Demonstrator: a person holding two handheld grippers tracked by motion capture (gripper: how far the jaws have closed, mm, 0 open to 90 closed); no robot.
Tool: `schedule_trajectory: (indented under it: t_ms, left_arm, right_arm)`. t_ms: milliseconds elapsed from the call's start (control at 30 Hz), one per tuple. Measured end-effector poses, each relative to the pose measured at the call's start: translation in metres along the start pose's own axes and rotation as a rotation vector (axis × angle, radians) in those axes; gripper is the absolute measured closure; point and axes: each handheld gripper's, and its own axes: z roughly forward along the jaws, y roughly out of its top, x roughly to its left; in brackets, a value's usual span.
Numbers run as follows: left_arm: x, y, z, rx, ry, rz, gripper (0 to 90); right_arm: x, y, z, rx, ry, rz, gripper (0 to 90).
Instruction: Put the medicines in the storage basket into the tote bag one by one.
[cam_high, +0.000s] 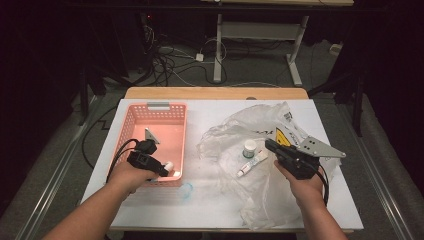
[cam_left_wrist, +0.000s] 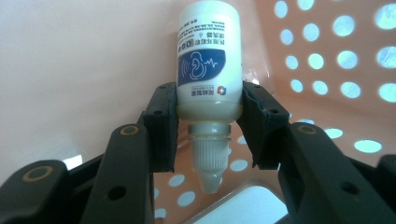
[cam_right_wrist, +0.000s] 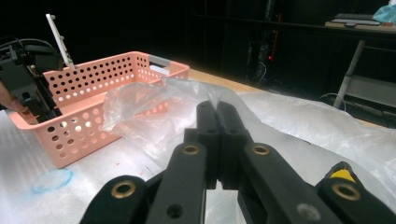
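Left gripper view: left gripper clamped on white bottle, nozzle toward six o'clock, for lowering into pink basket; right gripper shut, empty.

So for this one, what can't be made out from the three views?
- Small print on the white bottle, left gripper view: too fine and blurred to read.
- Same bottle in the high view: mostly hidden by the left gripper over the pink basket.
- Whether the shut right gripper pinches the plastic bag: the jaws cover the contact.
- Labels on the tube and small jar, high view: too small.
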Motion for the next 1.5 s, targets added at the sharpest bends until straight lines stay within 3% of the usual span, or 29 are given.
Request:
schedule_trajectory:
  t_ms: [233,400,633,700,800,900,1200,1333,1500]
  left_arm:
    - [-0.002,0.003,-0.001,-0.013,0.023,0.012,57.1]
    - [-0.007,0.01,-0.002,0.003,0.085,0.051,56.1]
    - [-0.011,0.015,0.002,0.007,0.093,0.099,58.6]
    - [-0.011,0.017,0.004,0.025,0.097,0.1,57.6]
    - [-0.012,0.022,0.011,0.083,0.142,0.108,54.5]
    - [-0.014,0.025,0.014,0.092,0.168,0.12,56.4]
    - [-0.022,0.016,0.009,0.014,0.221,0.204,57.7]
    - [-0.025,0.007,0.003,-0.088,0.229,0.236,57.8]
    - [-0.023,-0.006,-0.006,-0.219,0.209,0.253,57.8]
  right_arm:
    - [0.001,0.0,0.001,0.004,0.002,-0.002,90.0]
    - [0.001,-0.001,0.001,0.005,0.0,-0.002,90.0]
    - [0.001,-0.001,0.001,0.005,0.0,0.0,90.0]
    - [0.001,-0.001,0.001,0.006,-0.001,-0.002,90.0]
    - [0.001,-0.001,0.002,0.008,0.003,-0.003,90.0]
    - [0.001,-0.001,0.001,0.008,0.003,-0.005,90.0]
    - [0.001,-0.001,0.001,0.006,0.001,-0.005,90.0]
    - [0.0,-0.001,-0.001,-0.001,-0.002,-0.002,90.0]
    - [-0.001,-0.001,-0.001,-0.004,-0.001,-0.001,90.0]
